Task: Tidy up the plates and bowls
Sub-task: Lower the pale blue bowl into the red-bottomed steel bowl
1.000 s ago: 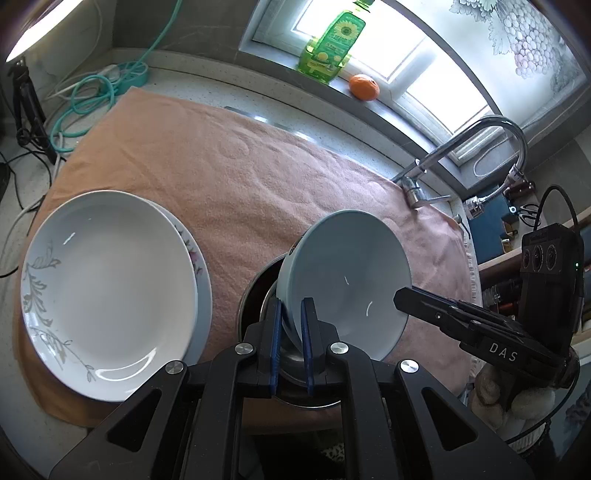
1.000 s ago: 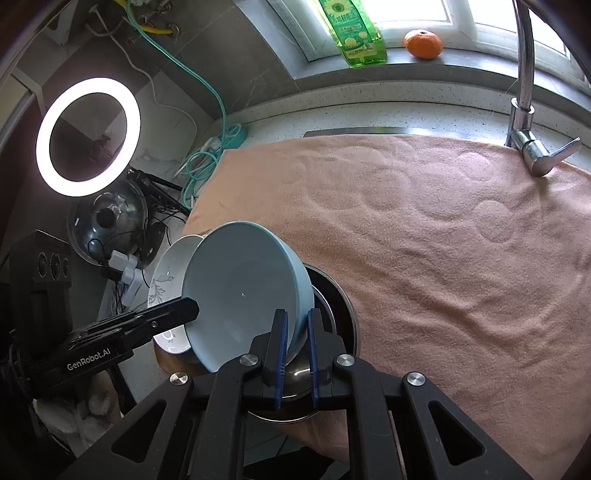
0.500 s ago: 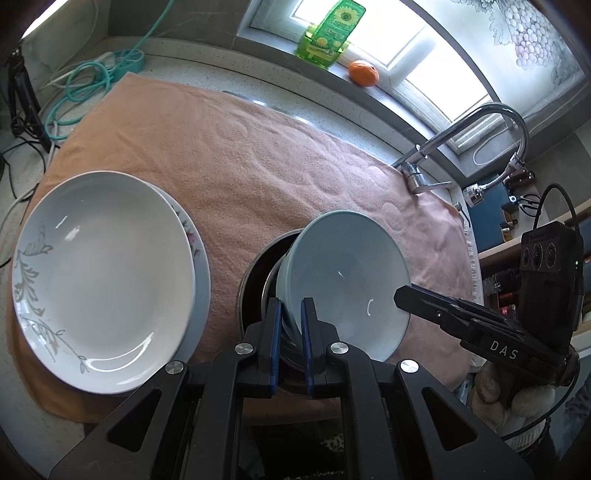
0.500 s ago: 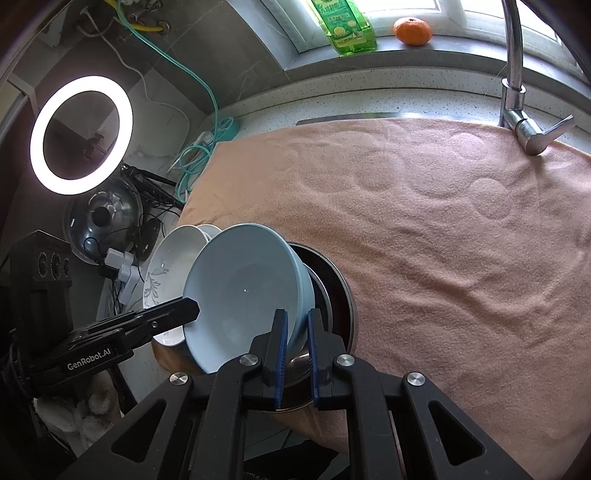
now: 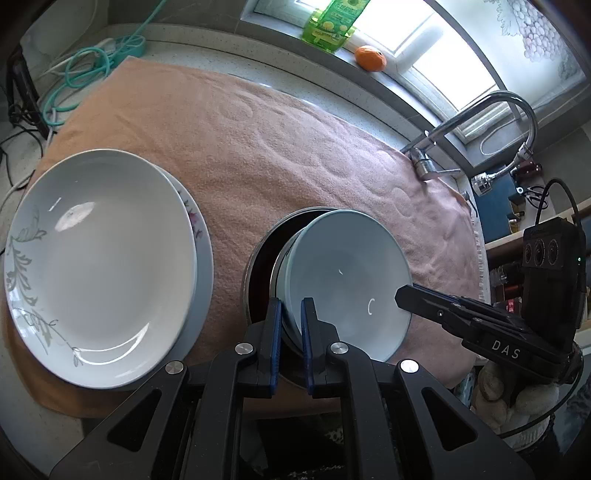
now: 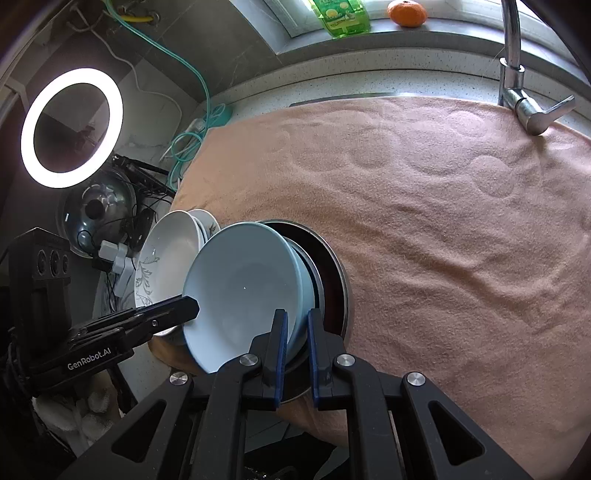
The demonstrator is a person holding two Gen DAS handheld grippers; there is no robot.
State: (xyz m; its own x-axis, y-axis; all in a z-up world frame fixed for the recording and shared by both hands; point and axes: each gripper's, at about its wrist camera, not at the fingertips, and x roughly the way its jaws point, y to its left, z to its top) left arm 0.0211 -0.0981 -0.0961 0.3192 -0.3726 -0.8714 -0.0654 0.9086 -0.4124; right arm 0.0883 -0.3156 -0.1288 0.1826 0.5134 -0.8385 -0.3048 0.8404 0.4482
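A light blue bowl [image 5: 347,280] hangs tilted over a steel bowl [image 5: 258,266] on the pink towel. My left gripper [image 5: 291,314] is shut on the blue bowl's near-left rim. My right gripper [image 6: 297,325] is shut on the rim at the opposite side. The blue bowl [image 6: 240,291] fills the middle of the right wrist view, with the steel bowl [image 6: 336,280] under it. Each gripper shows in the other's view: the right gripper [image 5: 402,295] and the left gripper [image 6: 192,306], both at the rim. A stack of white plates [image 5: 99,258] lies to the left, and these plates [image 6: 166,254] also show behind the bowl.
The pink towel [image 5: 277,140] covers the counter. A faucet [image 5: 461,122] stands at the back right, with a green bottle [image 5: 332,22] and an orange [image 5: 369,57] on the window sill. Cables [image 5: 81,70] lie at the back left; a ring light [image 6: 70,125] glows beyond the counter's left end.
Both grippers keep the same hold on the blue bowl's rim. The views have tipped slightly, so more of the steel bowl's far rim shows behind the blue bowl.
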